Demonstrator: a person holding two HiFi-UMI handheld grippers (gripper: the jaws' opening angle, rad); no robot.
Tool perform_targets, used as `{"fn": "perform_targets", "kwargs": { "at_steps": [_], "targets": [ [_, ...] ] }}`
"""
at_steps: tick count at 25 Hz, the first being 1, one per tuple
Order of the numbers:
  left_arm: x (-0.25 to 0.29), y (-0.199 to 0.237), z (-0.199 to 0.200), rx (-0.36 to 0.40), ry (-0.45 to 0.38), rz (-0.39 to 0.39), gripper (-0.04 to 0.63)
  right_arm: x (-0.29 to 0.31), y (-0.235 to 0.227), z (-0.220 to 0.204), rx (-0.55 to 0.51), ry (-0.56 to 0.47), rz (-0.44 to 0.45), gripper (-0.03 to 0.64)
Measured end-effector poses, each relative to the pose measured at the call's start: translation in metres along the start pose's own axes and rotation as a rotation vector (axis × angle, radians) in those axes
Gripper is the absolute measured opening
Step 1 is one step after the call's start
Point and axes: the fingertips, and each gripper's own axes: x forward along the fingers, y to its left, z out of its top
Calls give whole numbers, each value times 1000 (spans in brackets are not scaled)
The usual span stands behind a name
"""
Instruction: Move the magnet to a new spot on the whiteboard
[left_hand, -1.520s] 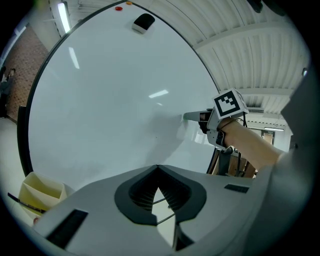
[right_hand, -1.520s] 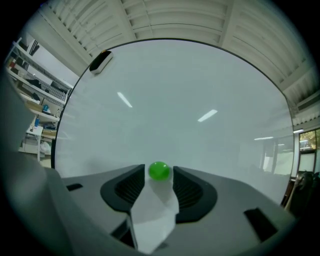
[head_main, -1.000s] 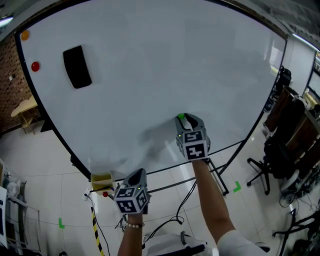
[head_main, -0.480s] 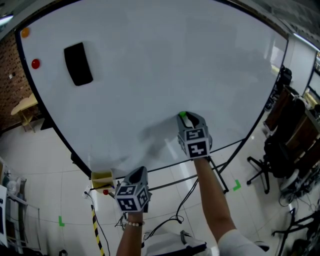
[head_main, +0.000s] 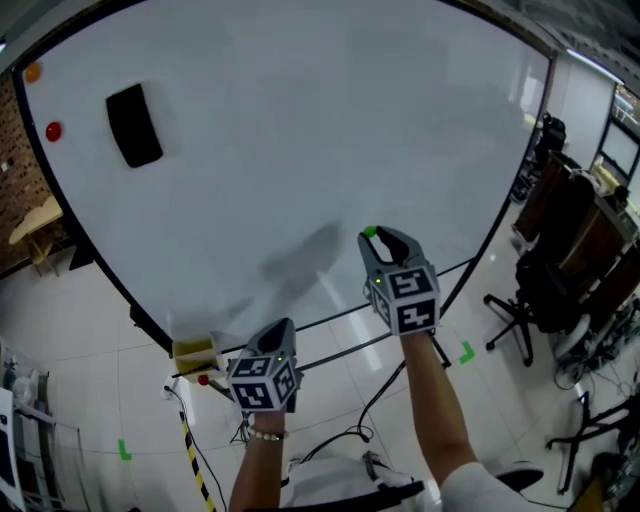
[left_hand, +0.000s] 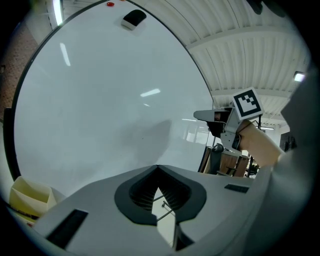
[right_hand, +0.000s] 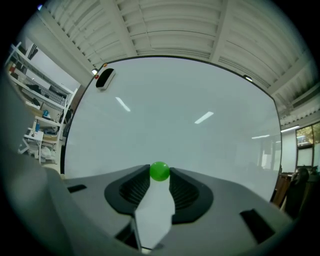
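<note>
My right gripper (head_main: 373, 234) holds the green magnet (right_hand: 160, 171) right at the tips of its two jaws. The jaws have just been closing a little, and now they press on the magnet from both sides. The magnet is small, round like a ball, bright green and a bit shiny. It peeks out past the tips, and only its top half shows over the grey jaws. It sits in front of the whiteboard (head_main: 300, 120), low down on the board's right part. I cannot tell if it touches the board.

My left gripper (left_hand: 158, 167) is lower than my right one and off to its left, near the board's bottom edge. Its jaws are together at the tips, with nothing between them.

Far up and to the left of both my grippers, a black eraser (head_main: 133, 124) sticks to the board. A red magnet (head_main: 52, 131) and an orange magnet (head_main: 32, 72) sit further left, by the board's edge. A yellow box (head_main: 195, 352) is just to the left of my left gripper
</note>
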Motion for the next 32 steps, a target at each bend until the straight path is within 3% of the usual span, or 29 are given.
{"fn": "perform_targets", "kwargs": {
  "at_steps": [14, 21, 32],
  "targets": [
    [22, -61, -25, 23, 60, -133, -6, -130, -38, -108, 219, 102, -126, 136],
    [31, -83, -34, 26, 75, -181, -6, -163, -35, -167, 330, 185, -163, 136],
    [26, -90, -28, 34, 56, -175, -6, -174, -43, -152, 324, 152, -165, 137]
  ]
}}
